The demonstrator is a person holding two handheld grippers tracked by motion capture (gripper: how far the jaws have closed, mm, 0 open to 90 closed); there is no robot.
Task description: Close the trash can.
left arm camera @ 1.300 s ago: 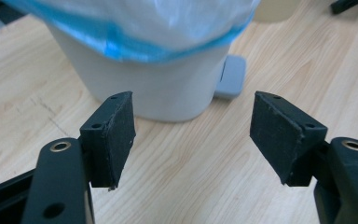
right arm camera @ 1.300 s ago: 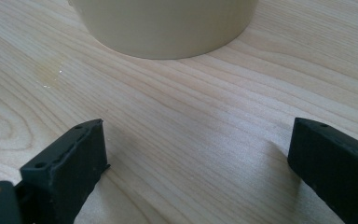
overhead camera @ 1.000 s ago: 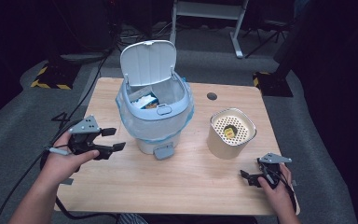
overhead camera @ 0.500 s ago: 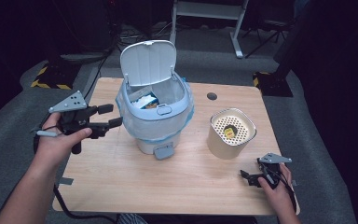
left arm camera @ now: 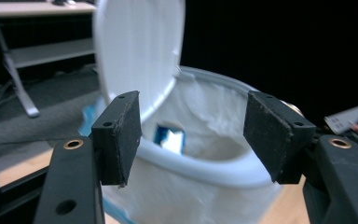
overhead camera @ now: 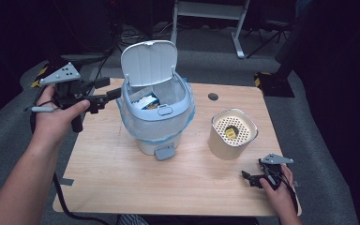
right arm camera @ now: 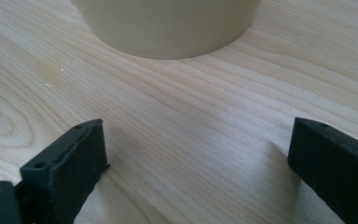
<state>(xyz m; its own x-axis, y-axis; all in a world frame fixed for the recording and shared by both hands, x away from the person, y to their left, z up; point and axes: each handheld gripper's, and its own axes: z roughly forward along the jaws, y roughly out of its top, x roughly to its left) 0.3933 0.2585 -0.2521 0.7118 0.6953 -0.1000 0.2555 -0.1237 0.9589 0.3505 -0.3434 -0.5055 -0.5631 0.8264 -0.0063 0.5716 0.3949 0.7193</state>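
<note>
high view: one bin (overhead camera: pixel 154 117), one canister (overhead camera: pixel 232 135)

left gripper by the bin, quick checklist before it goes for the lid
1. Left gripper jaws open and empty: ok.
2. Bin lid standing upright, fully open, within the gripper's line: ok.
3. Bin upright on the table, liner in place: ok.
4. Rim free of anything that would block the lid closing: cannot tell, a blue-and-white box lies inside near it.
5. Right gripper open and resting low on the table, away from the bin: ok.
6. Beige perforated container clear of the bin: ok.
</note>
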